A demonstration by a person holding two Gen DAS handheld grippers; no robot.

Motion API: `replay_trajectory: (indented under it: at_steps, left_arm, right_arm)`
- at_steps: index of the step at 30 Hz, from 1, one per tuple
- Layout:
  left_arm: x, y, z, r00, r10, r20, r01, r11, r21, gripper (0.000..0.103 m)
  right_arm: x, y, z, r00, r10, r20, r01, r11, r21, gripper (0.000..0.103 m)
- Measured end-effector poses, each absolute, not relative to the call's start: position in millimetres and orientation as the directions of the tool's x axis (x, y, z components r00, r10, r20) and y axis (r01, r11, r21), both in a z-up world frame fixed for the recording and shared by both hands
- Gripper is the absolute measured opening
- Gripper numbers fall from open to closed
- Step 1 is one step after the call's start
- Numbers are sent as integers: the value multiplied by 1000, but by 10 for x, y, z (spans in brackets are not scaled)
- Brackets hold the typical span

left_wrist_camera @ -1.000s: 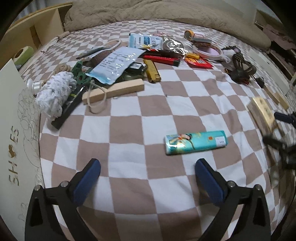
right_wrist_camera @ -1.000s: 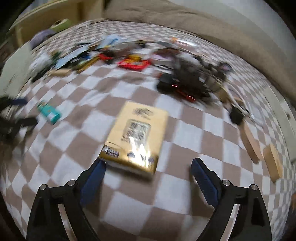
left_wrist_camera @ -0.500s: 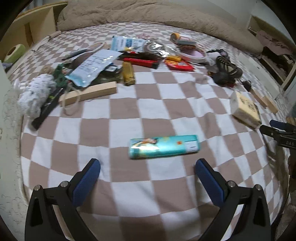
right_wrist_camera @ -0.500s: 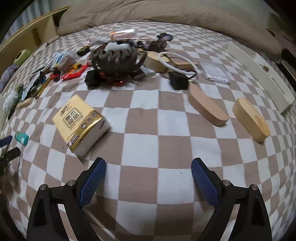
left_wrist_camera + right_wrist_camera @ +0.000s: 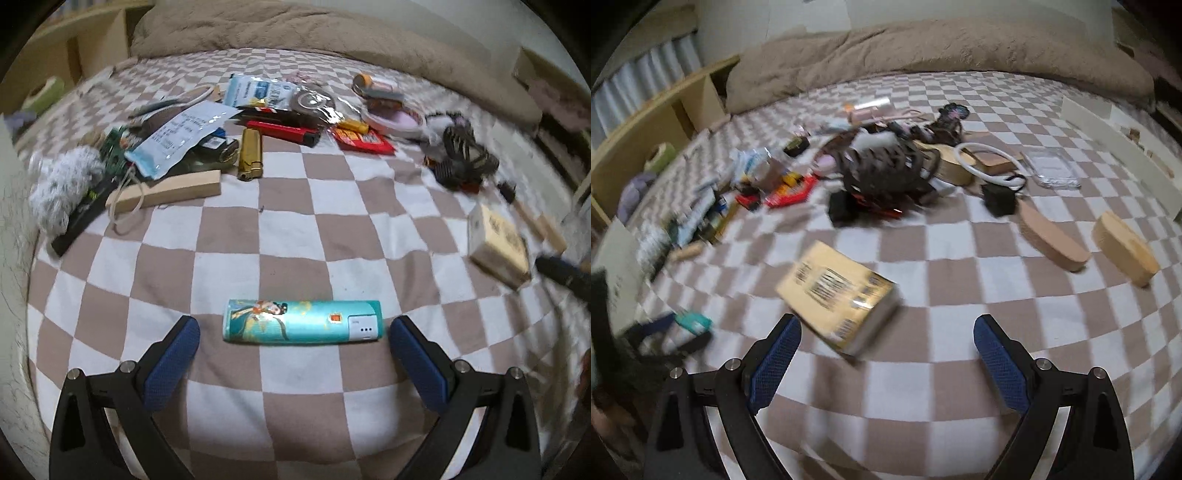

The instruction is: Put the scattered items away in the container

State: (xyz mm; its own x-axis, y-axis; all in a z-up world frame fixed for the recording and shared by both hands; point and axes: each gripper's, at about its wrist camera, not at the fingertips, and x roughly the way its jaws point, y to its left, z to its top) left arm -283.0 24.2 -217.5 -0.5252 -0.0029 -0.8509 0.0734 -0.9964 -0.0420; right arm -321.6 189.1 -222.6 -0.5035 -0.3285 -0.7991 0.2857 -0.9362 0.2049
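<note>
On the checkered bedcover (image 5: 295, 236), the teal tube (image 5: 302, 326) lies crosswise just ahead of the wide-open, empty left gripper (image 5: 294, 341), which should descend squarely, bracket both tube ends, then close; the right gripper (image 5: 886, 341) gapes empty.

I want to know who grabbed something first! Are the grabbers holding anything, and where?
Nothing yet. The left gripper is open around the teal tube, not touching. The right gripper is open near the yellow pack.
</note>
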Motion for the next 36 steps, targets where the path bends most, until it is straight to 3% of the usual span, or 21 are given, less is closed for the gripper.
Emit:
replay_trajectory:
  at_steps: [3, 6, 15, 28, 36]
  left_arm:
    - [-2842, 256, -2192, -530, -9, -848, 62, -998, -28, 103]
    - [-2835, 228, -2185, -532, 1, -847, 62, -997, -40, 102]
    - [-2781, 275, -2146, -540, 3, -842, 43, -999, -30, 82]
    - [-2758, 296, -2125, -526, 16, -850, 31, -999, -38, 82]
    - [-2686, 285, -2003, -531, 74, -844, 14, -995, -96, 81]
  right_arm:
    - [-3196, 1744, -2230, -504, -341, -793, 295, -932, 212, 103]
    - [-3154, 1565, -2263, -506, -292, -811, 336, -933, 126, 103]
    - [-3241, 1593, -2471, -511, -105, -853, 346, -934, -92, 103]
    - [-3466, 2435, -2439, -514, -144, -846, 107, -989, 103, 103]
    - [-3305, 2219, -2218, -546, -327, -772, 289, -938, 193, 103]
